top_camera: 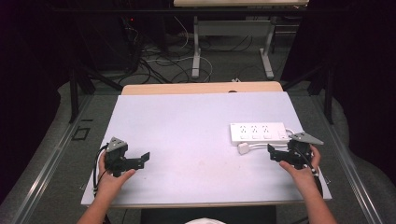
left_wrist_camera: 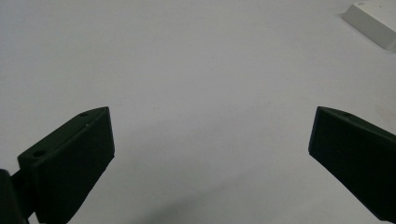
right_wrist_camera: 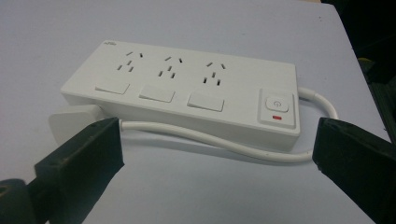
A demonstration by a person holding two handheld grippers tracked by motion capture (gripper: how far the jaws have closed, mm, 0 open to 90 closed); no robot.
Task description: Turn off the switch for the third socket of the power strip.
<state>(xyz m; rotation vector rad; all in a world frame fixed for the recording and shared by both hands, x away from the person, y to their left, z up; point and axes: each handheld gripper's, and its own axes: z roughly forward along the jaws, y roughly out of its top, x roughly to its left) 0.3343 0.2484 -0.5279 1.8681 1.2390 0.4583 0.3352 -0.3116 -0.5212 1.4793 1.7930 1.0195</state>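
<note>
Now | left tongs (left_wrist_camera: 210, 140) wide, empty | right tongs (right_wrist_camera: 217, 144) wide, seemingly clear of power strip (right_wrist_camera: 187, 88)

The worktop (top_camera: 187, 126) has a smooth, matt, pale grey-white surface with a few faint smudges towards its near edge; along its far edge a strip of light, wood-look board (top_camera: 201, 87) shows. The power strip (right_wrist_camera: 187, 88) near the right edge looks like smooth white plastic with a soft satin sheen, its rocker switches and power button of the same finish. Its cable (right_wrist_camera: 210, 140) is smooth white, rubbery-looking, and its plug (right_wrist_camera: 70, 123) is smooth white plastic. The left hand-held gripper (left_wrist_camera: 210, 140) and the right hand-held gripper (right_wrist_camera: 219, 154) have matt black, plastic-looking jaws, slightly grainy on their faces.
</note>
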